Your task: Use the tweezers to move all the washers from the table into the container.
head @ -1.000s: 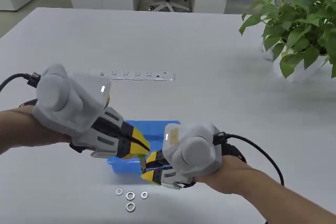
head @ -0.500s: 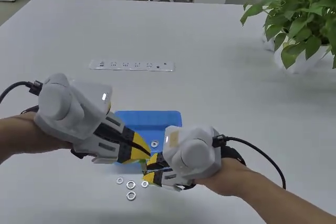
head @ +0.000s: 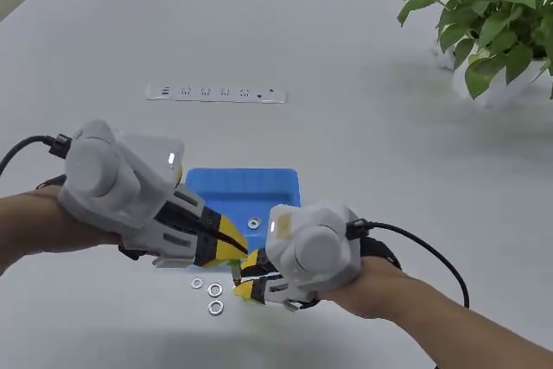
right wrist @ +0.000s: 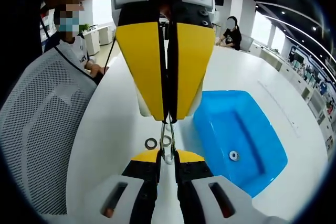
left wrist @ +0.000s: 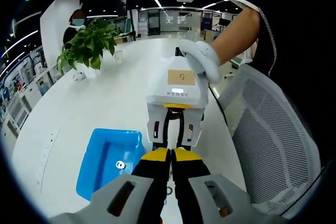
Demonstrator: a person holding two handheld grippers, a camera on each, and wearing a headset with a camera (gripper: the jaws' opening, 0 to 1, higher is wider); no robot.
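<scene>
Thin metal tweezers (right wrist: 168, 140) run between the two grippers, which meet tip to tip. My left gripper (head: 230, 245) comes in from the left, its yellow jaws shut on the tweezers' upper part (right wrist: 169, 109). My right gripper (right wrist: 167, 157) is shut on their lower end, just above the table. Three washers (head: 214, 291) lie on the table beside the right gripper (head: 249, 286); two washers (right wrist: 152, 143) sit right by the tweezers. The blue container (head: 242, 189) stands just behind, with one washer (head: 253, 224) in it, also seen as a small ring (right wrist: 233, 156).
A white power strip (head: 214, 93) lies farther back on the white table (head: 363, 127). A potted plant (head: 492, 15) stands at the far right. A mesh office chair (right wrist: 47, 129) is at the near edge, and cables trail from both grippers.
The head camera tilted, so the whole scene slid up. The grippers stay tip to tip and drew back from the container, uncovering its washer. The right gripper now covers one table washer.
</scene>
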